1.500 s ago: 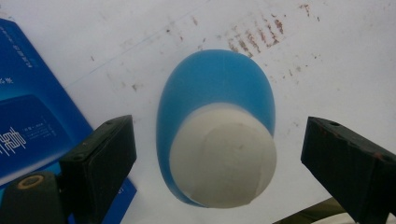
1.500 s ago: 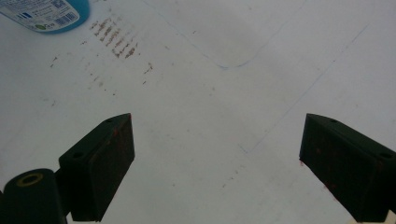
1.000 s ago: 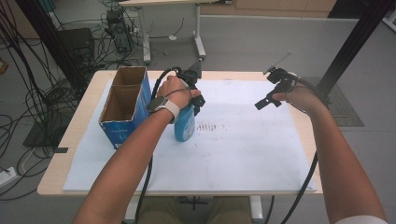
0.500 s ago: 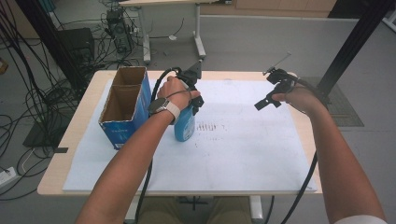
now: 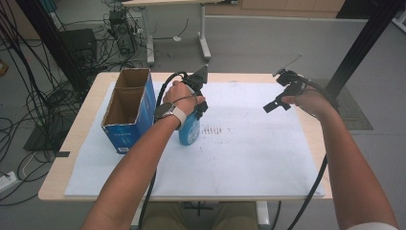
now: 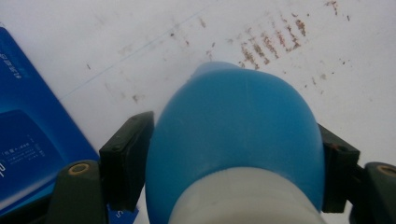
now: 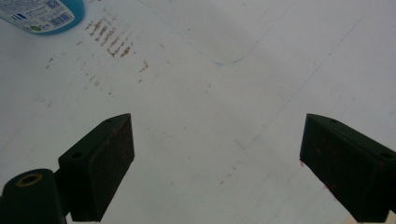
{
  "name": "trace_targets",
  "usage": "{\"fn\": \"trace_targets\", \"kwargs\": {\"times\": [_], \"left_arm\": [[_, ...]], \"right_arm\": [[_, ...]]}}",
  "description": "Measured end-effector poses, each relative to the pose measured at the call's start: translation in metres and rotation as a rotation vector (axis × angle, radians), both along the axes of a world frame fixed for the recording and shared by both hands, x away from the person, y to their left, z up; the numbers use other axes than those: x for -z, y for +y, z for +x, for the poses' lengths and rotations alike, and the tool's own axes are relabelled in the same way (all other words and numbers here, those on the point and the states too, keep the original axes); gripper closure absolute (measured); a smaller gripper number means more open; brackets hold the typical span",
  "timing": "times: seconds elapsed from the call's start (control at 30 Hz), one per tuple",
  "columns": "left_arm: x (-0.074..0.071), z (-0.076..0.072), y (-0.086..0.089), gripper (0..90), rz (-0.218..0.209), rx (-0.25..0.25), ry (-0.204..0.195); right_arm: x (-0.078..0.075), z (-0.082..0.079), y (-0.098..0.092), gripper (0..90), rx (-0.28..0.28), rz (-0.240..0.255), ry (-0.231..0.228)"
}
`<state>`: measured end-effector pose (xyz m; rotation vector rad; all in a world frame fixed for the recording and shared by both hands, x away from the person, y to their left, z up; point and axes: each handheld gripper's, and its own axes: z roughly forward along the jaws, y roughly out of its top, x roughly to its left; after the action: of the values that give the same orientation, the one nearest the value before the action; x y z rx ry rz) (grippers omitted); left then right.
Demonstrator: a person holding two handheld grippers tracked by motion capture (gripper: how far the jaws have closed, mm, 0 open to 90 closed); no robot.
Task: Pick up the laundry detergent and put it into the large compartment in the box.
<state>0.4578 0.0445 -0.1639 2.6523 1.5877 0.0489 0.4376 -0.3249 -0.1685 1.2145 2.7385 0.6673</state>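
Two risks stand out. High view: the left gripper (image 5: pixel 198 103) clamps a blue bottle (image 5: pixel 189 128) standing on the worktop (image 5: pixel 249 158) just beside an open blue box (image 5: pixel 128 111); a sideways swing could knock that box.

Left gripper view: fingers (image 6: pixel 125 161) pinch the bottle's rounded shoulder, which might slip.

Right gripper view: the right gripper (image 7: pixel 215 163) is spread wide, holding nothing.

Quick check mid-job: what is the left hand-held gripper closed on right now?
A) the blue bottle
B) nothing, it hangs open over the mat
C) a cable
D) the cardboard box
A: in the left gripper view the two black jaws press on either side of the blue bottle, and the high view shows the left hand-held gripper at that bottle beside the box.
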Motion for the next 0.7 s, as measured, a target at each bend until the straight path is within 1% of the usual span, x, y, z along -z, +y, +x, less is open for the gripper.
{"fn": "trace_targets", "kwargs": {"times": [0.2,0.23,0.33,0.37,0.43,0.47,0.5,0.63,0.7], "left_arm": [[0.0,-0.0005,-0.0011,27.7,0.007,-0.005,-0.007],[0.0,-0.0012,-0.0034,27.7,0.019,-0.009,-0.012],[0.0,-0.0047,-0.0059,28.5,0.031,-0.007,-0.034],[-0.0002,-0.0049,-0.0054,29.6,0.029,-0.009,-0.036],[-0.0007,-0.0042,-0.0046,30.9,0.025,-0.011,-0.03],[-0.0007,-0.0024,-0.0004,34.7,-0.001,-0.011,-0.018],[-0.0008,-0.0025,-0.0008,37.2,0.002,-0.014,-0.019],[-0.0008,-0.0014,-0.0022,37.3,0.006,-0.013,-0.014],[-0.0007,-0.0013,-0.0024,37.6,0.005,-0.005,-0.015]], "right_arm": [[0.0014,-0.0008,-0.0022,10.1,0.009,0.002,0.004],[0.0014,-0.0009,-0.0026,10.1,0.009,0.003,0.004],[0.0003,-0.0014,-0.0029,10.1,0.011,0.004,0.002],[-0.0004,-0.0016,-0.0028,10.1,0.01,0.004,0.001],[-0.0007,-0.002,-0.0029,10.1,0.009,0.005,-0.002],[-0.0006,-0.0018,-0.0027,10.1,0.009,0.005,-0.001],[-0.0003,-0.0015,-0.0024,10.1,0.009,0.003,0.001],[0.0004,-0.0018,-0.0011,10.1,0.008,0.002,0.004],[0.0001,-0.002,-0.0014,10.1,0.011,0.002,0.006]]}}
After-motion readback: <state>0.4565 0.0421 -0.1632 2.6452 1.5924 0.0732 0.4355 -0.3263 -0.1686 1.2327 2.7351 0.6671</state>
